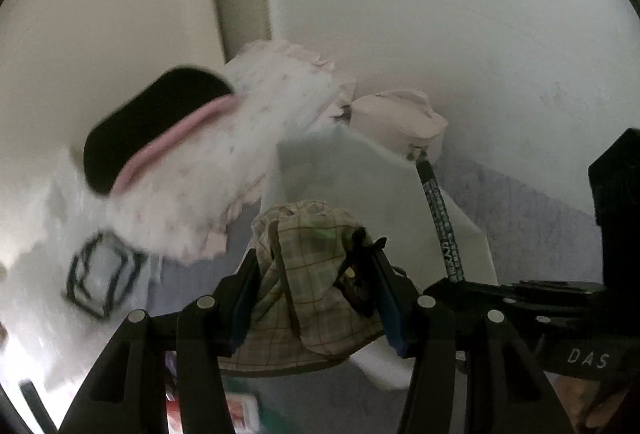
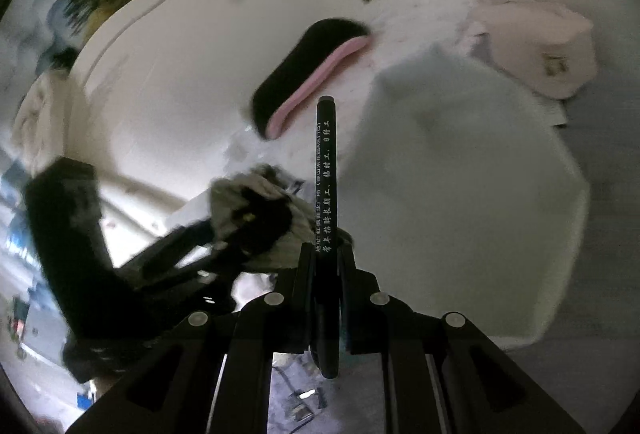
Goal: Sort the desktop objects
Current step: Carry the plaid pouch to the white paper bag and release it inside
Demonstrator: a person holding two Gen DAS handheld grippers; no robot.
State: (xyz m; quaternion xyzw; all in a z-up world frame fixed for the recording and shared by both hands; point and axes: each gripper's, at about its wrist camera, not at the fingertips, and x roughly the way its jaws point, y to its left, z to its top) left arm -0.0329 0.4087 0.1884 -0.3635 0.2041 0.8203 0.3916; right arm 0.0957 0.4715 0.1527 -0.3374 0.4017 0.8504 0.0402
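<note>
The black pen (image 2: 327,193) sits clamped between the jaws of the right gripper (image 2: 326,254), its long axis running straight out along the fingers, the free end aimed toward the pale box (image 2: 460,161) just beyond it. My guess is the box is where it goes, so the pen needs to tip end-down over the opening. The plaid cloth pouch (image 1: 308,274) is pinched in the left gripper (image 1: 316,274), bunched and hanging, nearer the box's near edge. Both are carried above the white surface (image 1: 460,13). Beyond the box lie a frilled white pouch (image 1: 256,137) and a pink case (image 1: 400,121).
</note>
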